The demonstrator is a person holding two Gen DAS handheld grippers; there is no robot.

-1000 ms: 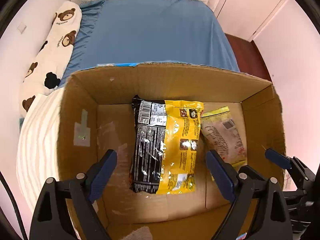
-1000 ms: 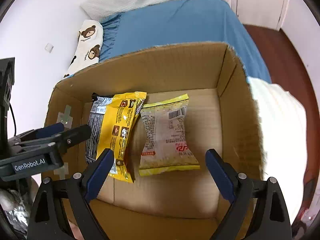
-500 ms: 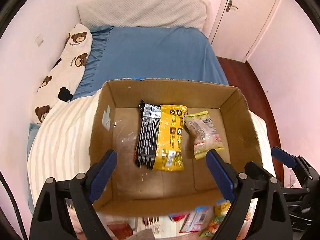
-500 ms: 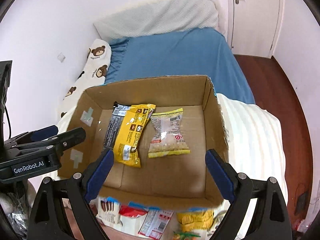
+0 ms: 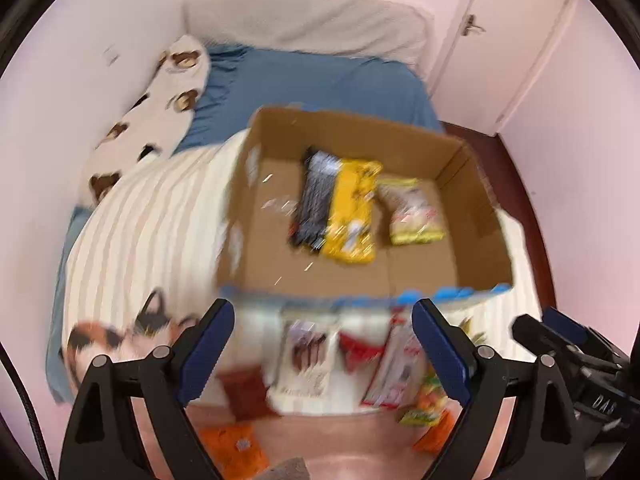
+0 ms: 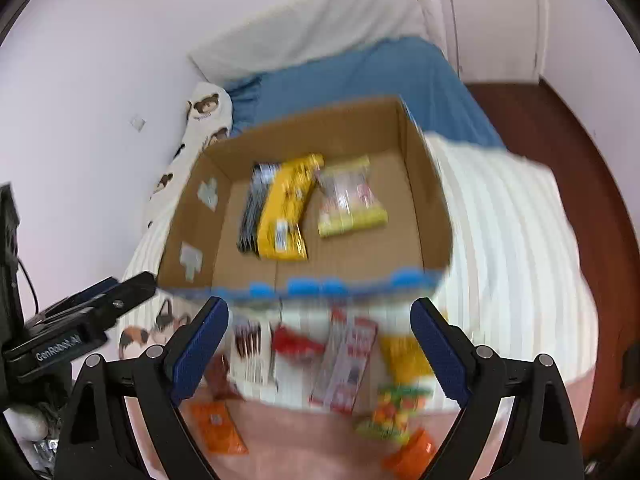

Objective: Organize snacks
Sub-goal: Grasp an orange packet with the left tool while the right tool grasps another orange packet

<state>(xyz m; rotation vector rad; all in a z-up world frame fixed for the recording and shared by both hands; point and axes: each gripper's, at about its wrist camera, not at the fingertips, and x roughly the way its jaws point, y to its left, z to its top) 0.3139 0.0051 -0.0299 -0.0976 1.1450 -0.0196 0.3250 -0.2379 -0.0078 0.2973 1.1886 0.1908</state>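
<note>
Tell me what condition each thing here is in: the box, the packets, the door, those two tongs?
Cardboard box: open-topped, resting on the bed.
Yellow-and-black packet: lying flat inside the box.
Pale packet: lying flat inside the box, beside the yellow one.
Loose snack packets: scattered outside the box, not yet packed.
Door: closed.
Left tongs: open, empty.
Right tongs: open, empty.

The left tongs (image 5: 322, 344) stand wide open and empty. Beyond their tips sits a cardboard box (image 5: 472, 184) holding a yellow-and-black packet (image 5: 344, 216); blurred snack packets (image 5: 308, 360) lie between the fingers.
</note>
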